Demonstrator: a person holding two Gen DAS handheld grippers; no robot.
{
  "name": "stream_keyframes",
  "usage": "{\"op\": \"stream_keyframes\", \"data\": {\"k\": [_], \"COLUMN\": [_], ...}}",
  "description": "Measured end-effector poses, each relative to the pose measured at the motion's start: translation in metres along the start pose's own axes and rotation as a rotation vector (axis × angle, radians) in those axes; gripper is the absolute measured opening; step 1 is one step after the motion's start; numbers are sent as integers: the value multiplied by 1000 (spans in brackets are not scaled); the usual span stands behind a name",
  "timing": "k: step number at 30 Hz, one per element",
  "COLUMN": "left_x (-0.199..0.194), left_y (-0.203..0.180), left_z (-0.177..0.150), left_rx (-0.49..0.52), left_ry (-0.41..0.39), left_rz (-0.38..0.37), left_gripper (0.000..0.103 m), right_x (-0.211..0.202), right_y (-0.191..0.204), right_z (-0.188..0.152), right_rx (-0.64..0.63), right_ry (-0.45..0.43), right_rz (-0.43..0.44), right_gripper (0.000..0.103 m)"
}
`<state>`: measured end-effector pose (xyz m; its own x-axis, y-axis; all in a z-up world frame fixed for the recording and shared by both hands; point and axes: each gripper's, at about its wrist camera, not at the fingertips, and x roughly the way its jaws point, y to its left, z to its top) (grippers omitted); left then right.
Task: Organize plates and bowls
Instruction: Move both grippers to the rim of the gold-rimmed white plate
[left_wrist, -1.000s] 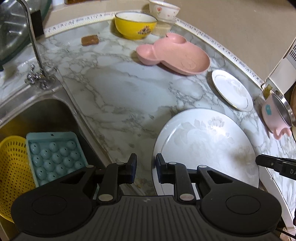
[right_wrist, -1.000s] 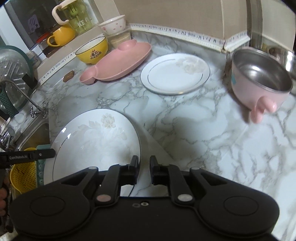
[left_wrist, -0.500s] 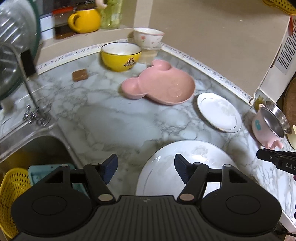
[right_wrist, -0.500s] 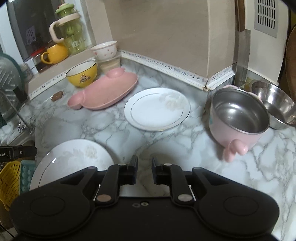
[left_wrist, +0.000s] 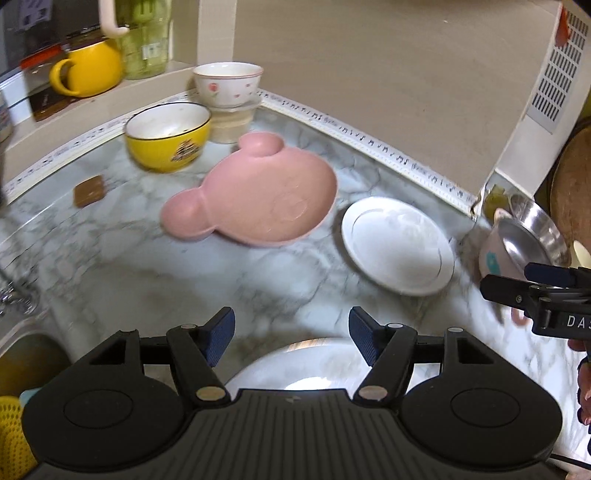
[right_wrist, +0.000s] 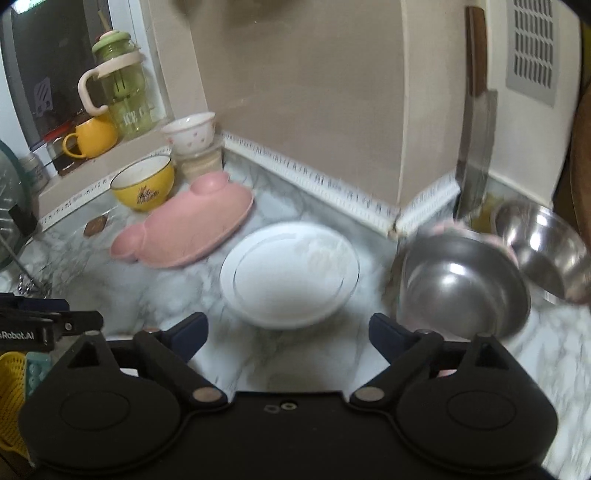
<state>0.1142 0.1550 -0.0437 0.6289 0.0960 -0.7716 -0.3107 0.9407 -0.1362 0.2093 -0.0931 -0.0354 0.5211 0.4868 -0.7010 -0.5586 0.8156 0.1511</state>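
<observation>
**Desk:** What changed in the last second?

**Operator:** Both my tools went from nearly pressed together to spread wide, and both views swung up off the large white plate (left_wrist: 295, 363), now only a sliver at 6 o'clock under the left tool (left_wrist: 291, 334).

**Desk:** And the targets?

**Operator:** The small white plate (right_wrist: 290, 275) lies flat on the marble bench (right_wrist: 155, 291) at 12 o'clock from the right tool (right_wrist: 288, 334). Pink bear plate (right_wrist: 184, 229) at 10 o'clock, pink-sided steel bowl (right_wrist: 461, 284) at 2.

**Desk:** Risks?

**Operator:** The frames are blurred. Coming in fast, I judge a finger could skid the flat plate into the bowl instead of catching its rim.
</observation>
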Motion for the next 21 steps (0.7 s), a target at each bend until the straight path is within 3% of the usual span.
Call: {"op": "stream_keyframes", "data": {"k": [8, 21], "left_x": [46, 101], "left_y": [-22, -32], "left_z": [30, 53], "left_rx": [-24, -84], "left_ry": [35, 111], "left_rz": [-10, -39], "left_gripper": [72, 72], "right_x": [42, 102], "right_y": [-18, -46], "right_z": [53, 74], "right_rx": [53, 203], "right_ry": [50, 202], "right_rz": [0, 11], "right_gripper": [98, 91]}}
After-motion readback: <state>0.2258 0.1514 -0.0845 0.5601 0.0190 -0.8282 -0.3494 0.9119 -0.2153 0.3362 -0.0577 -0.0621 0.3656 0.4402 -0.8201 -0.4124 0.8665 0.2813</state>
